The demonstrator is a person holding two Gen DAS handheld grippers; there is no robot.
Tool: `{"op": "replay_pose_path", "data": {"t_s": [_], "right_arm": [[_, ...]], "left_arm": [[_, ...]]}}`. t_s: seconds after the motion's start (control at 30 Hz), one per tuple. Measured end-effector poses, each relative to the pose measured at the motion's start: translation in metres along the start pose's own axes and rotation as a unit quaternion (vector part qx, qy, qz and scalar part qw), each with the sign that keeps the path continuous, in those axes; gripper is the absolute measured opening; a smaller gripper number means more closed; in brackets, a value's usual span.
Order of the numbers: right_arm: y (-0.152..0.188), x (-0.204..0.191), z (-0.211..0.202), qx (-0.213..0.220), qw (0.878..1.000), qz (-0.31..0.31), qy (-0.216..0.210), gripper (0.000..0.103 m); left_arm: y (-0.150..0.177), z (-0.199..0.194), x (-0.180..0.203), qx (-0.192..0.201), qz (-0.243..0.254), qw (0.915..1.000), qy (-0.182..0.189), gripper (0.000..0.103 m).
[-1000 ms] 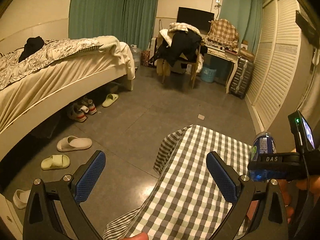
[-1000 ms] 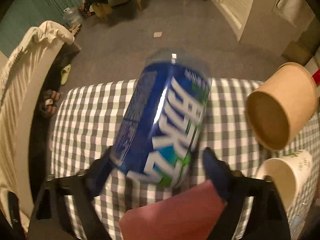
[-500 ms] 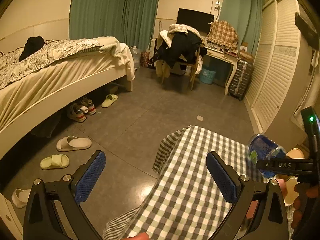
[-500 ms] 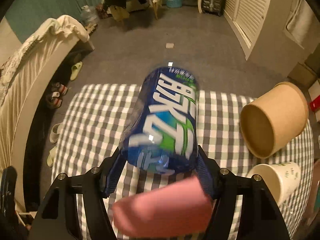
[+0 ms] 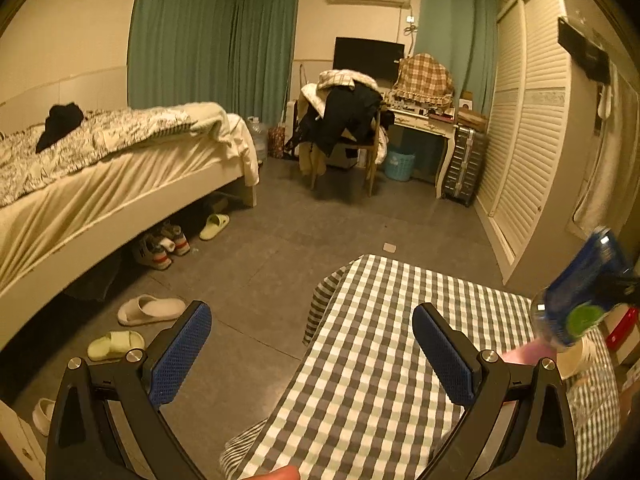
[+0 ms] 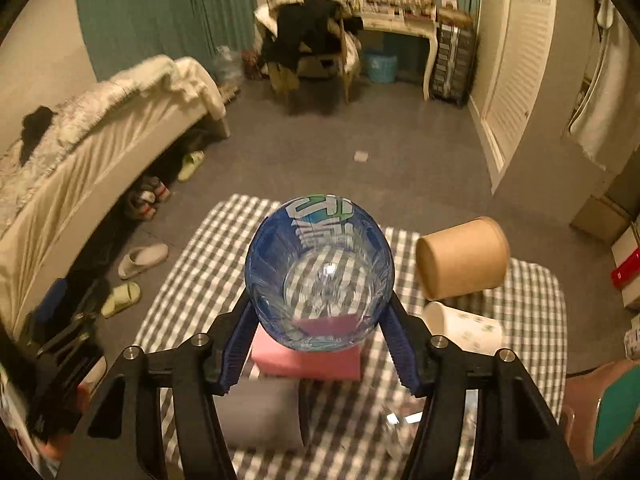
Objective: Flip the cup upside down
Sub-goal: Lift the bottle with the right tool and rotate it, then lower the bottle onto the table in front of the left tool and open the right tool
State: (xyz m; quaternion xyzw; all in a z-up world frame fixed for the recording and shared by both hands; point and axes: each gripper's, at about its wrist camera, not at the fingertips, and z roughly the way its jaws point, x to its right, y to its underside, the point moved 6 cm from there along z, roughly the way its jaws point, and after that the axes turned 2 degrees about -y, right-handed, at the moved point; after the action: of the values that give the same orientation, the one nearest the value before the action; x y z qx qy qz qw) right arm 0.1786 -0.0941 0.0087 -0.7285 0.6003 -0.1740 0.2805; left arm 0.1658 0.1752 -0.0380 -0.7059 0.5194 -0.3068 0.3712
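Clear plastic cup (image 6: 318,276) with blue printed wrap, white lettering and a green patch (image 5: 582,290). It is lying tipped on its side in the air above the checked tabletop, not touching it. In the right wrist view its open mouth is facing the camera, the checks showing through the transparent base. In the left wrist view it is slanting, one end higher than the other, edges blurred. It is sitting clamped at both flanks.

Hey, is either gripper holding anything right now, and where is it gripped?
The right gripper holds the clear blue cup by its sides near the open rim. The left gripper is open, holding nothing.
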Motion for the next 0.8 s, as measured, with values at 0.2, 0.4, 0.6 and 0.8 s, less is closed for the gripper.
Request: {"op": "replay_pose_path", "data": {"t_s": [0.2,0.4,0.6,0.8], "right_arm": [[0.04,0.011,-0.046,0.016,1.0,-0.013,0.007,0.06],[0.109,0.016,-0.071,-0.022,0.998,-0.051,0.027,0.06],[0.153,0.026,-0.041,-0.106,0.993,-0.049,0.025,0.06],[0.132,0.037,-0.001,-0.098,0.995,-0.014,0.032,0.06]], "left_arm": [[0.004,-0.027,0.012,0.016,0.027,0.9995,0.009,0.103],[0.012,-0.045,0.031,0.026,0.028,0.9985,0.041,0.103],[0.013,-0.041,0.037,0.02,0.023,0.9983,0.049,0.103],[0.02,-0.035,0.032,0.011,0.015,0.9985,0.052,0.103]]}}
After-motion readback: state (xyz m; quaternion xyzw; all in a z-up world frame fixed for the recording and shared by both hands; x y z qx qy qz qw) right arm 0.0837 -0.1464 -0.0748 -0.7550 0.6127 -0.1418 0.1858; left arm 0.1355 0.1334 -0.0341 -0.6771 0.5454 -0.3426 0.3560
